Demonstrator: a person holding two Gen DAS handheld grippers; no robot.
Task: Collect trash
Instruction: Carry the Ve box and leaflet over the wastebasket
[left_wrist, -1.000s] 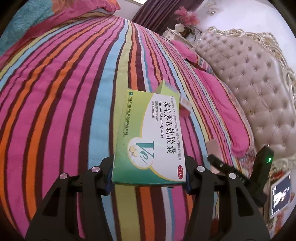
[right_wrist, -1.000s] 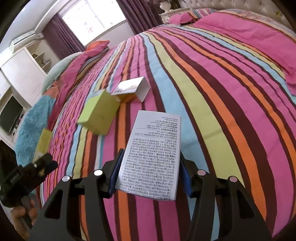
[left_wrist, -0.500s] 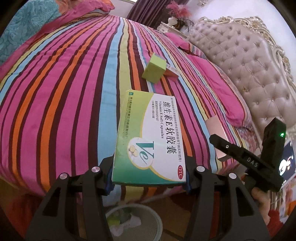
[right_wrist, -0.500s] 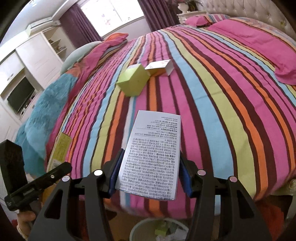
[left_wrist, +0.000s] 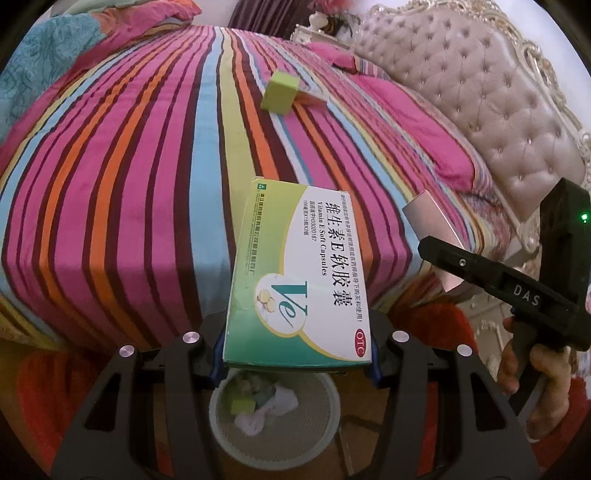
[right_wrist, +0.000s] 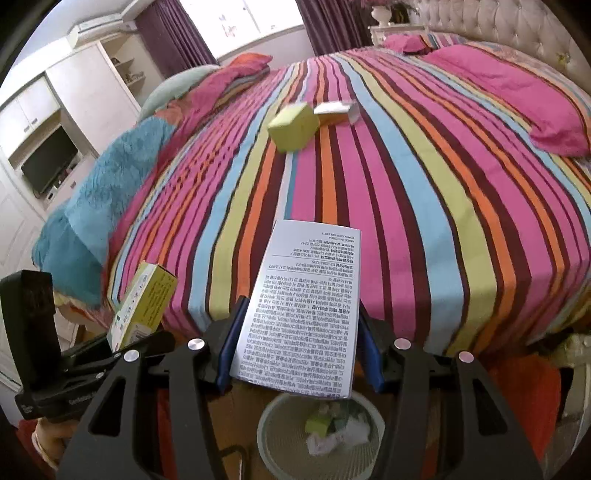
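Left tongs (left_wrist: 297, 363) clamped across the near end of a flat green-and-white vitamin E capsule carton (left_wrist: 299, 273), glossy card, rectangular, printed face up. Right tongs (right_wrist: 297, 356) clamped on a silver-grey printed carton (right_wrist: 303, 314), matte, densely lettered, also rectangular. Both cartons held just past the edge of the bed (left_wrist: 110, 184), above a round pale mesh wastebasket (left_wrist: 328, 413) on the floor.

Left wrist view only: tufted, buttoned headboard (left_wrist: 480, 110) with carved pale frame; the right tool seen from the side as a black handle, gripped by a hand (left_wrist: 535, 373), with an edge of the silver-grey carton showing beyond it.

Right wrist view only: white built-in cupboards (right_wrist: 74, 85), a dark television screen (right_wrist: 50, 162), a shaggy teal blanket (right_wrist: 103, 199), window with purple curtains; the left tool at lower left with the vitamin carton seen edge-on, yellow-green.

Common to both: quilted bedspread in pink, orange, blue, lime and maroon stripes; a lime-green cube-shaped box (right_wrist: 293, 127) touching a small white-and-orange carton (right_wrist: 334, 110), well up the bed; crumpled white paper (right_wrist: 354, 430) and a green scrap (right_wrist: 317, 424) inside the wastebasket.
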